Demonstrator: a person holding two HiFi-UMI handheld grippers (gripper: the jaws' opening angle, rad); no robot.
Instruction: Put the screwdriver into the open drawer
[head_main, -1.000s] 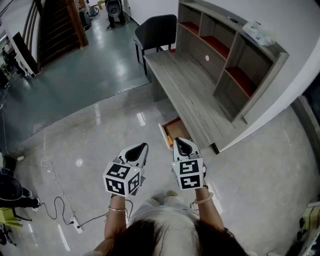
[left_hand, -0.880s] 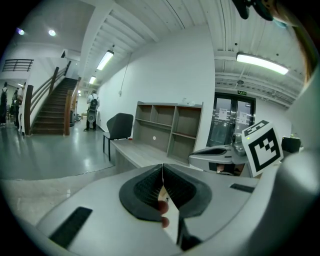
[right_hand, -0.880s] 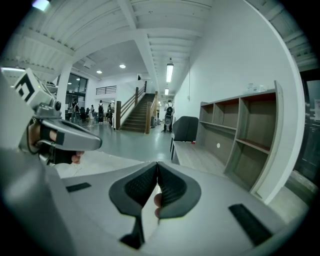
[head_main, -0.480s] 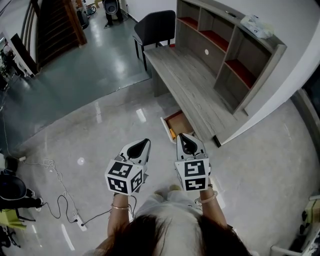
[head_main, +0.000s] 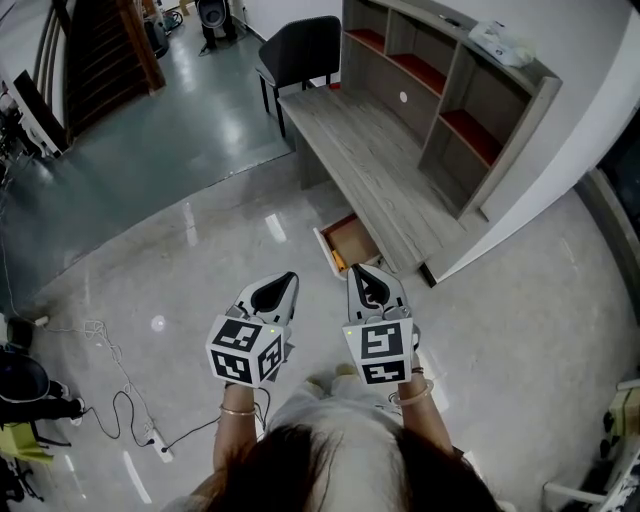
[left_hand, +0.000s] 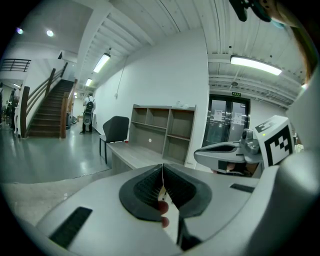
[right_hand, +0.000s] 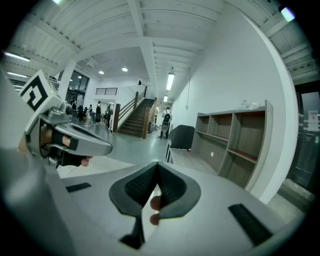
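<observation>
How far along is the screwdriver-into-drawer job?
Looks done or nearly: the open drawer holds a slim orange object just inside its front panel, likely the screwdriver, too small to confirm. In hand: nothing; left gripper and right gripper are both shut and empty. Left: at most a check of the drawer.

1. A grey wooden desk (head_main: 372, 170) stood along the wall, carrying a shelf unit (head_main: 445, 95) with a white bundle (head_main: 505, 42) on top.
2. Its drawer (head_main: 350, 243) hung open.
3. On the glossy floor (head_main: 200, 250) stood a black chair (head_main: 295, 50), and a power strip (head_main: 158, 448) lay there.
</observation>
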